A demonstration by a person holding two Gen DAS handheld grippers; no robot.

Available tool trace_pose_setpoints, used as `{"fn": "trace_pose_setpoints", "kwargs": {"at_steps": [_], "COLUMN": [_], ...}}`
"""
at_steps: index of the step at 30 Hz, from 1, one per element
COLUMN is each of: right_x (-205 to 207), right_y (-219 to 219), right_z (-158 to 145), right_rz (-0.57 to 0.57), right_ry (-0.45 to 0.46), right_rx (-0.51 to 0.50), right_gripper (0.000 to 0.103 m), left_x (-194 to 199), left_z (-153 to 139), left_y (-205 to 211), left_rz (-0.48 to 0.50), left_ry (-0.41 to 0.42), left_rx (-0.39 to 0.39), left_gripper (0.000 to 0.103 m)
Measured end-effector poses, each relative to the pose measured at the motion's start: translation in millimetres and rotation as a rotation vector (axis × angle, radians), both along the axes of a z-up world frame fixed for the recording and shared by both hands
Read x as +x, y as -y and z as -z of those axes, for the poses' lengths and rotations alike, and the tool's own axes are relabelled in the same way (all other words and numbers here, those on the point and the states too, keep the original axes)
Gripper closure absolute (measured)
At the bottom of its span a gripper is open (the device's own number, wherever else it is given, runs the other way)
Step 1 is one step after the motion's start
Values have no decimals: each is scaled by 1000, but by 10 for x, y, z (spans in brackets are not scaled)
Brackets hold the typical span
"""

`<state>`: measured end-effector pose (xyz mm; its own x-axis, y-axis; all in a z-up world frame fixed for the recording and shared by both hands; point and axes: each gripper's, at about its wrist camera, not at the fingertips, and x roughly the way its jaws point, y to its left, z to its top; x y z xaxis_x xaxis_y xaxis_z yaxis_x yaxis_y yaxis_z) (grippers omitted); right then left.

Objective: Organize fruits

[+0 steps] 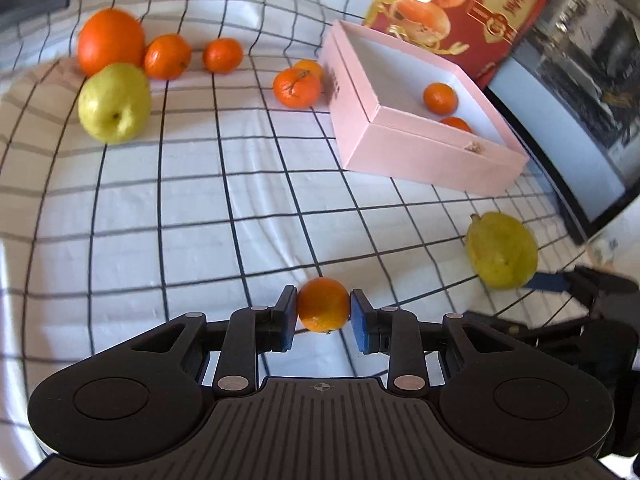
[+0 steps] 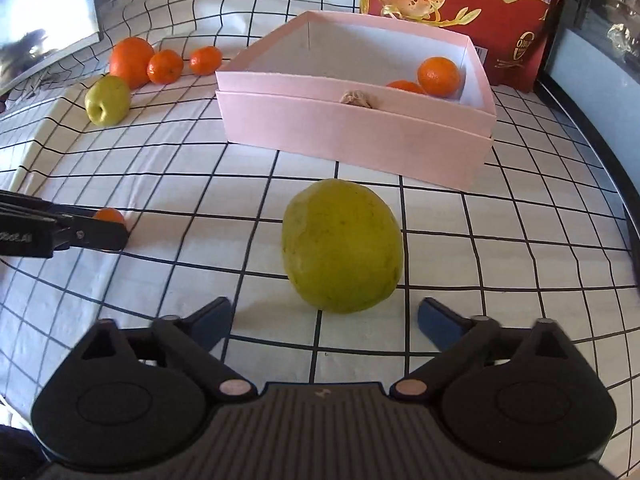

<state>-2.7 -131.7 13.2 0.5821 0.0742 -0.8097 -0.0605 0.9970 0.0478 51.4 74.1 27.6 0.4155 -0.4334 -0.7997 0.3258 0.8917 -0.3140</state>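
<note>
My left gripper (image 1: 323,312) is shut on a small tangerine (image 1: 323,305) low over the checked cloth; it also shows in the right wrist view (image 2: 109,216). My right gripper (image 2: 324,318) is open, with a yellow-green pear (image 2: 342,246) lying just ahead of its fingertips. That pear lies at the right in the left wrist view (image 1: 502,250). A pink box (image 1: 420,152) holds two tangerines (image 2: 439,71). A large orange (image 1: 110,40), a second pear (image 1: 114,102) and several tangerines (image 1: 297,87) lie on the cloth at the far left.
A red printed fruit carton (image 2: 460,8) stands behind the pink box (image 2: 352,128). A dark-framed panel (image 1: 580,120) runs along the right side. Another panel (image 2: 44,16) stands at the far left. The checked cloth (image 1: 200,220) covers the surface.
</note>
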Motion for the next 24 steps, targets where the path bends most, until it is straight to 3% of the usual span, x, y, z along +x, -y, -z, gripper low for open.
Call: {"fn": "trace_pose_setpoints", "kwargs": {"at_steps": [7, 12, 24], "right_x": [-115, -26, 217], "right_y": [-79, -73, 15], "right_z": [-141, -204, -89], "right_rz": [-1, 20, 48], "right_ry": [81, 113, 72], "right_rx": [-41, -36, -5], "right_gripper": [11, 15, 34], "left_x": [-50, -103, -187], "left_z": [-8, -15, -9], "left_y": [65, 143, 254], "left_rz": [23, 42, 123], "left_ry": [13, 42, 110], "left_rx": [19, 73, 165], "left_gripper": [70, 70, 69]}}
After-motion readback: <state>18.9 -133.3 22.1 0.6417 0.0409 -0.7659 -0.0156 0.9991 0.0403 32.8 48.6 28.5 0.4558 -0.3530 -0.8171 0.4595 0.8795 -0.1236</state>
